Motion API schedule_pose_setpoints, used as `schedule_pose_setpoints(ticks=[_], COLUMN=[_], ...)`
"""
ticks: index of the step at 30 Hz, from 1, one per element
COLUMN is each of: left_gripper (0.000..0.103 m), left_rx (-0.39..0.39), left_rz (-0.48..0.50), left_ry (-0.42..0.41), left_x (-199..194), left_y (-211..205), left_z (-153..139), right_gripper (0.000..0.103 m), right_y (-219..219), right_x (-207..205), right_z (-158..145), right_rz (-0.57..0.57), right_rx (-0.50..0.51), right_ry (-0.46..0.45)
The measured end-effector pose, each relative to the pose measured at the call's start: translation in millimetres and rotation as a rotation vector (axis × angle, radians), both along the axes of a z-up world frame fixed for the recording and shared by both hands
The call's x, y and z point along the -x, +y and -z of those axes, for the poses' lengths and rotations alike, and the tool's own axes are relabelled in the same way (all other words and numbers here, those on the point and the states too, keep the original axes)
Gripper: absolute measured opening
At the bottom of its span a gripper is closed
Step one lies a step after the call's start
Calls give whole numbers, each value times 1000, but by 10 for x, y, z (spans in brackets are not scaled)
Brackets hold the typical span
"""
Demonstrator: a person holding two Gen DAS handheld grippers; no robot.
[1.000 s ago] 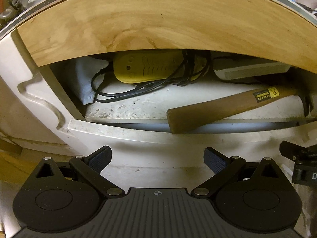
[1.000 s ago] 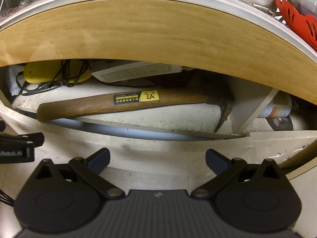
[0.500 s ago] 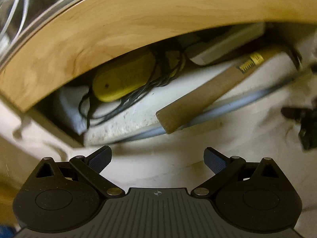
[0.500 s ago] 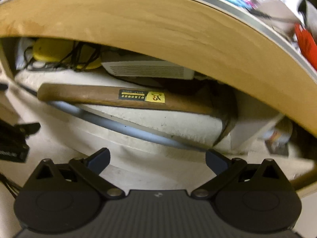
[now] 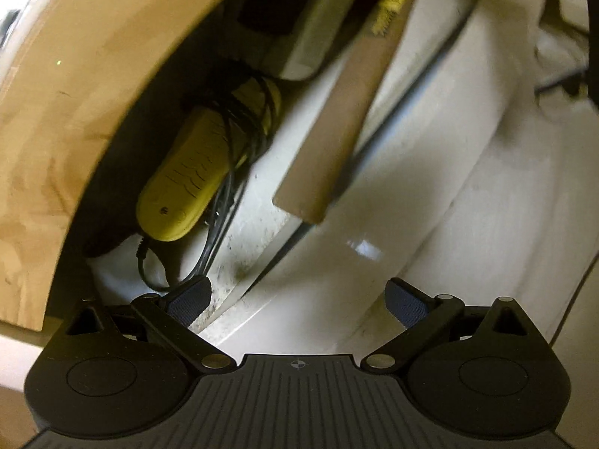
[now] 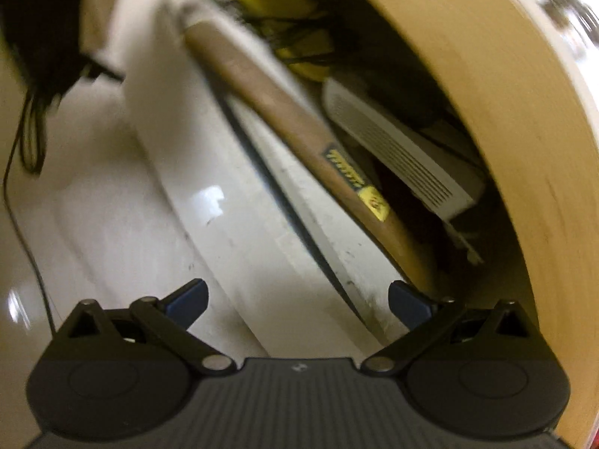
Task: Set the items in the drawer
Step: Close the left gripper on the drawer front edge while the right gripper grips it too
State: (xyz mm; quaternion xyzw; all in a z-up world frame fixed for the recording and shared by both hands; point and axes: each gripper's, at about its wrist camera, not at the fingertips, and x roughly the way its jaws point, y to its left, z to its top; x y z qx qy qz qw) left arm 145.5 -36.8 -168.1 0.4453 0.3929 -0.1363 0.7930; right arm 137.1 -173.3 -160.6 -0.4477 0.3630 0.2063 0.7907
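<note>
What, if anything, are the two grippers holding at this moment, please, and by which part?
Nothing. The left gripper and right gripper are both open and empty; the hammer lies in the drawer, touched by neither.

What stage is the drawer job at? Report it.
Done: the hammer, yellow device and white vented box lie inside the open drawer. In hand: nothing; the left tongs and right tongs are open and empty. Left: probably closing the drawer, which stands open.

yellow device (image 5: 187, 183), brown hammer handle (image 6: 295, 123), white drawer (image 5: 374, 247).
</note>
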Motion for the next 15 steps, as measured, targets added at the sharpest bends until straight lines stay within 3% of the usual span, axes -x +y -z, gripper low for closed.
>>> schedule_pose_setpoints(ticks=[4, 9, 10, 11, 12, 13, 15], left_gripper=[101, 74, 70, 65, 54, 52, 51], left_rx=[-60, -167, -183, -196, -215, -234, -258], left_rz=[43, 87, 93, 99, 114, 130, 157], left_ry=[-7, 1, 5, -8, -28, -45, -47], left_x=[-3, 33, 44, 60, 80, 100, 135], left_y=[22, -14, -14, -9, -9, -10, -9], left_z=[80, 192, 218, 237, 256, 275, 296], right_gripper=[102, 97, 83, 56, 46, 40, 40], right_y=[16, 19, 23, 31, 39, 49, 58], right_x=[7, 24, 33, 31, 35, 46, 50], right_z=[79, 174, 195, 214, 225, 222, 202], right_rz=[-74, -134, -142, -145, -141, -143, -142], right_rx=[86, 164, 176, 195, 217, 221, 221], right_ry=[-12, -14, -17, -22, -51, -65, -74])
